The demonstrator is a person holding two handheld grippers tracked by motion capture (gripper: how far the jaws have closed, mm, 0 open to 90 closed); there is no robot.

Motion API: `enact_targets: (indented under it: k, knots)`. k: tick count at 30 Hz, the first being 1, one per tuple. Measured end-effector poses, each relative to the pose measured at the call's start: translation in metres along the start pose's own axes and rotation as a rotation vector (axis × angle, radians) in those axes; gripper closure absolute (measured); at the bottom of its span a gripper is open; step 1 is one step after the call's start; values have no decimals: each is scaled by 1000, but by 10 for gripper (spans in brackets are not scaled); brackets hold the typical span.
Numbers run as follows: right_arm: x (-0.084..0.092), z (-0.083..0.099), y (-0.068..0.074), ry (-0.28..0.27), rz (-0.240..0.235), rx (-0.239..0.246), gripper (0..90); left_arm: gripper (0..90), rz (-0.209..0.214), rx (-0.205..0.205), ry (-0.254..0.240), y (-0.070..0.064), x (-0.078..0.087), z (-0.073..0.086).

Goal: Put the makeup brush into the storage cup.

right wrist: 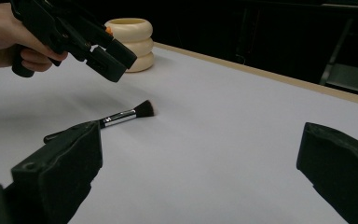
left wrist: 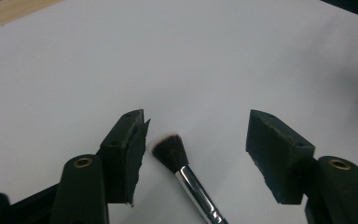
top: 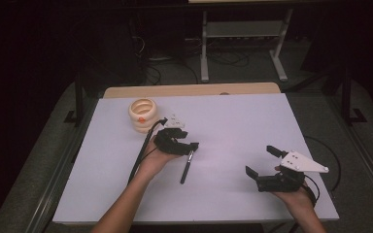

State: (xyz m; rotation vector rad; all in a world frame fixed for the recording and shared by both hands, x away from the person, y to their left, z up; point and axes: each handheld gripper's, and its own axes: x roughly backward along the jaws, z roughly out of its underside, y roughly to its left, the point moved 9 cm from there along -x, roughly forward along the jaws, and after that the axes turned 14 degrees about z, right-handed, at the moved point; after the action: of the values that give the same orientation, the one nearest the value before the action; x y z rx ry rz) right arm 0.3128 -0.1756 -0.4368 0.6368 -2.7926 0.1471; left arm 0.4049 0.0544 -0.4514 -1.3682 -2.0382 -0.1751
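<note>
Black-handled brush (top: pixel 186 167), one; cream ringed holder (top: pixel 143 115), one; two claws.

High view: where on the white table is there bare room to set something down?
Bare patches: the far right of the white table, and the strip between the black makeup brush and right gripper. Crowded: around the cream ringed holder and left gripper.
</note>
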Motion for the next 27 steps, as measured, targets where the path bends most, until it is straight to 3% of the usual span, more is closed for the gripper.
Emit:
enact_targets:
  k: [10,18,27]
  knots:
    - [0,-1,-1,-7,1,4,0,462,-3,56,66,2,-3,6]
    - [0,-3,-2,-13,8,-2,0,478,6,71,157,3,-8,12]
    - [2,-3,-4,-14,11,-10,0,478,21,100,224,7,-11,17]
